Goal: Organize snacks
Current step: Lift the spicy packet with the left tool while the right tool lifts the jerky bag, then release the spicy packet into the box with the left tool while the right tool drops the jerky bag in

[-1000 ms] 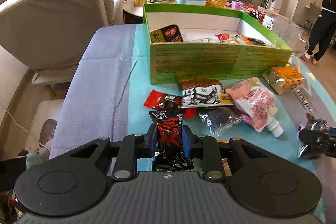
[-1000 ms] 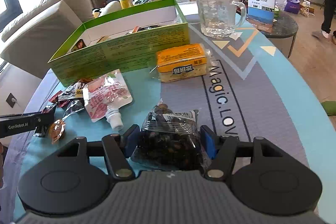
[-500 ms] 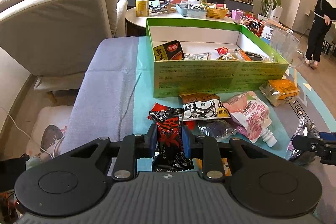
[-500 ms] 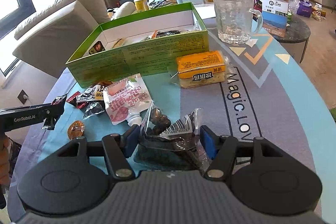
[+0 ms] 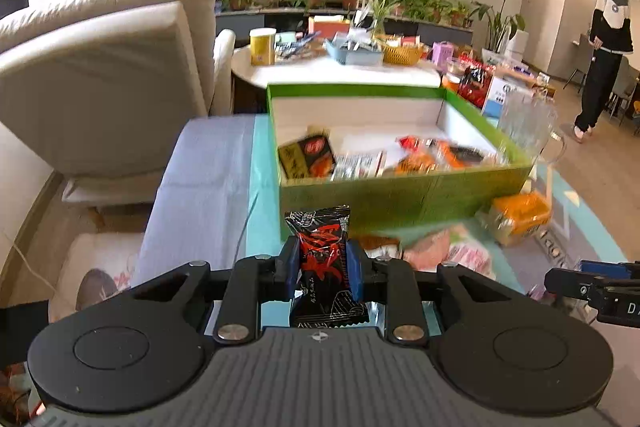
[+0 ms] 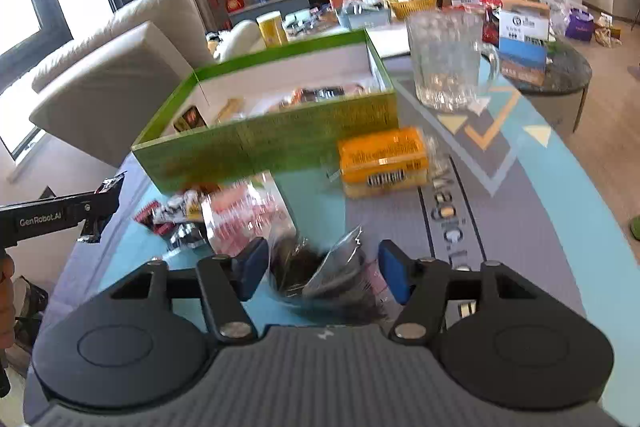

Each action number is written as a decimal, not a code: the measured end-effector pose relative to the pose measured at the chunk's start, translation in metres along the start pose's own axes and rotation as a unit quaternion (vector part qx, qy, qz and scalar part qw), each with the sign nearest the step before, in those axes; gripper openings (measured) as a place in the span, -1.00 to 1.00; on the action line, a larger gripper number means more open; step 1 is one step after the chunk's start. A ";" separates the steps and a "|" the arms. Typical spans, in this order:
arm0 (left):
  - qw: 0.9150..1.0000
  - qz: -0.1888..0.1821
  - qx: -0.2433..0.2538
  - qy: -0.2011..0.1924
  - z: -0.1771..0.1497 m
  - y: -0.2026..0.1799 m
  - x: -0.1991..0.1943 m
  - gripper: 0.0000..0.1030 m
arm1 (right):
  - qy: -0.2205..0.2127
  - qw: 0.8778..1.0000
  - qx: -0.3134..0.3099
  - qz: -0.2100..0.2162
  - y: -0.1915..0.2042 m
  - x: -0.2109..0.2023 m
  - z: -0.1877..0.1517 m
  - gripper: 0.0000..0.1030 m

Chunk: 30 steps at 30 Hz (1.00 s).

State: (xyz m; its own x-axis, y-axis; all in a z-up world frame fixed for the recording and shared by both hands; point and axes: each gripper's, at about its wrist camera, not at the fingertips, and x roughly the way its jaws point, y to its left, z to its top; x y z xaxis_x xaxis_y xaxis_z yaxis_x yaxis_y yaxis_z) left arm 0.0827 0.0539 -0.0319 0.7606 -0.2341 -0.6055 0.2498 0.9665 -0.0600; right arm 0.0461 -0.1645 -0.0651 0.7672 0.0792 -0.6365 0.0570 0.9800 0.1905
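1 green box (image 5: pixel 400 203) stands open on the tabletop (image 6: pixel 500 227), with several snack packs inside; their exact number is too blurred to count. 1 glass mug (image 6: pixel 448 63) stands just beside the box's right end. 1 orange pack (image 6: pixel 380 161) lies near the box's front wall, and 1 pink pouch (image 6: pixel 244 219) lies among small wrappers in front. The right part of the tabletop is free.

The left tool (image 5: pixel 322 267) is clenched on 1 black-red snack pack (image 5: pixel 322 255), held upright above the tabletop. The right tool (image 6: pixel 322 269) has just been closing its jaws around 1 clear bag of dark snacks (image 6: pixel 320 271); its pads do not clearly press it.
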 end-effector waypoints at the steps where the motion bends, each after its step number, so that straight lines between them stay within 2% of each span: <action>1: 1.000 0.000 0.003 -0.005 0.004 -0.001 0.000 -0.56 | -0.006 1.000 0.001 0.003 0.000 -0.002 0.003 0.19; 5: 1.000 -0.001 0.004 -0.015 0.014 -0.005 0.002 -0.56 | -0.020 1.000 0.000 0.004 -0.001 -0.003 0.012 0.19; 8: 1.000 -0.002 0.006 -0.013 0.013 -0.007 0.005 -0.56 | -0.007 1.000 -0.003 0.003 -0.004 -0.001 0.010 0.22; 10: 1.000 -0.002 0.006 -0.007 0.011 -0.007 0.009 -0.56 | 0.006 1.000 -0.003 0.003 -0.007 0.002 0.004 0.51; 11: 1.000 -0.001 0.005 -0.003 0.009 -0.007 0.011 -0.56 | 0.009 1.000 -0.003 0.002 -0.009 0.003 0.000 0.57; 14: 1.000 -0.001 0.000 0.008 0.006 -0.005 0.016 -0.56 | 0.002 1.000 -0.018 -0.009 -0.009 0.006 -0.010 0.57; 18: 1.000 0.003 -0.003 0.009 0.004 -0.002 0.016 -0.56 | 0.021 0.998 -0.051 -0.001 -0.007 0.019 -0.011 0.57; 22: 1.000 0.006 -0.004 0.012 0.004 -0.001 0.017 -0.56 | 0.032 0.999 -0.004 0.009 -0.010 0.033 -0.004 0.57; 25: 1.000 0.007 -0.003 0.013 0.005 -0.001 0.019 -0.56 | 0.029 0.999 0.023 -0.002 -0.009 0.043 0.000 0.57; 30: 1.000 0.003 -0.007 0.003 0.011 -0.002 0.017 -0.56 | 0.042 0.999 -0.017 -0.013 -0.005 0.055 0.001 0.56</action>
State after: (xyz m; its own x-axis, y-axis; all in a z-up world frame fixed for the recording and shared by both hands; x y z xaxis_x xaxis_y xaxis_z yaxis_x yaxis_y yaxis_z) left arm 0.1022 0.0471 -0.0332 0.7582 -0.2285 -0.6106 0.2377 0.9690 -0.0674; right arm 0.0882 -0.1651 -0.1001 0.7099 0.0670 -0.7011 0.0531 0.9875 0.1481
